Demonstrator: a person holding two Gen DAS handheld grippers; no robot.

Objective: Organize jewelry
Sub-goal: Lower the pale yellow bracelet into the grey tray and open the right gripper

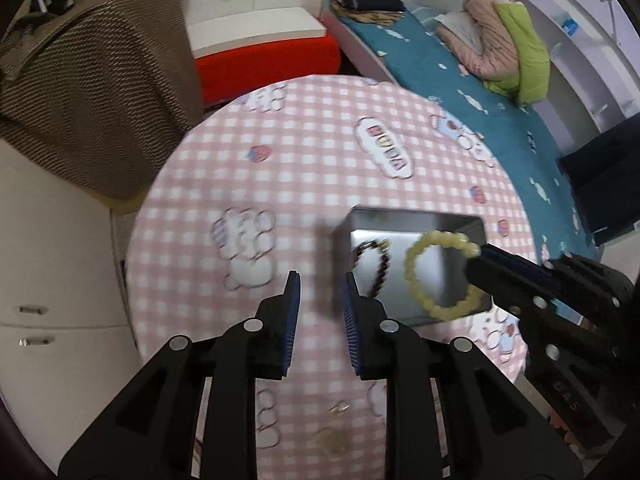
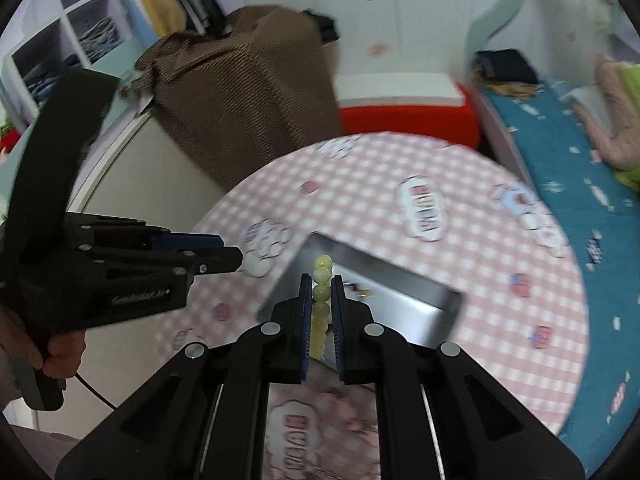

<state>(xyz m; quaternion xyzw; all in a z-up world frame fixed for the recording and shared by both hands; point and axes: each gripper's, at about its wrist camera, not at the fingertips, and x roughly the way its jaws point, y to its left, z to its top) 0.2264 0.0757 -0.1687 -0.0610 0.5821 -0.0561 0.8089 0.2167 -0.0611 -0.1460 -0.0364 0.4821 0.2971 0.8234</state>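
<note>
Right, nearest me on the pink checked table (image 1: pixel 304 152), down at six o'clock in the left wrist view, a small ring (image 1: pixel 339 407) and a pale round piece (image 1: pixel 333 443) lay loose on the cloth, not yet put away. My left gripper (image 1: pixel 320 292) hung over bare cloth with its jaws a little apart and nothing between them. Just past it, at about two o'clock, sat the metal tin (image 1: pixel 412 220), with a dark beaded bracelet (image 1: pixel 374 266) already lying inside. My right gripper (image 2: pixel 321 292) was clamped tight on the yellow bead bracelet (image 2: pixel 322 276), holding it edge-on right above the tin; from the left it showed as a full loop hanging over the tin's floor. So I judged the step to be dropping this bracelet in. Next I reckoned the right jaws had to part over the tin, clear of the dark bracelet, while the left went back for the ring.
</note>
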